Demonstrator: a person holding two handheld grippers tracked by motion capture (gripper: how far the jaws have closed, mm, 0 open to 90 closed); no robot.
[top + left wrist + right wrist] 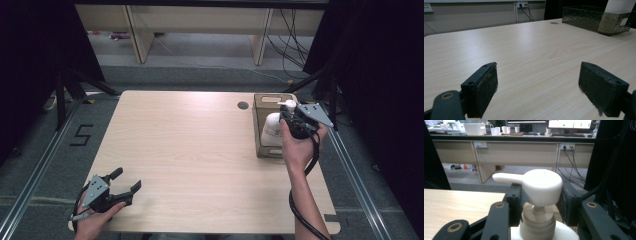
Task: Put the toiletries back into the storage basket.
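Currently, a light wooden table (pixel 190 150) is seen from the high view, with a wooden box (pixel 265 125) set near its far right corner; a small dark round grommet (pixel 243 105) is sunk into the tabletop just left of the box's far end. A white pump bottle (pixel 274 127) is held upright over the box, its lower body within the box walls; whether its base rests on the box floor cannot be told. The right gripper (pixel 295 120) is closed around the bottle's pump, and is held by the right hand (pixel 300 142), from which a black cable (pixel 300 210) trails down along the forearm; a grey three-cornered plate (pixel 316 113) is carried on top of it.

In the right gripper view the pump head (pixel 541 186) is seen close up, its spout pointing to the left of that view; the black jaws are pressed against either side of it, just above the ribbed collar (pixel 537 221); the right gripper (pixel 539 202) is thus clamped on the pump. Desks, cups and monitors are visible in the background.

At the near left corner of the table the left gripper (pixel 127 182) is held low by the left hand (pixel 95 220), well apart from the box; its jaws are spread wide with nothing between them. In the left gripper view the left gripper (pixel 537 90) is shown with bare tabletop between its two worn pads (pixel 487 92), and the box (pixel 589 20) is seen far off at the upper right.
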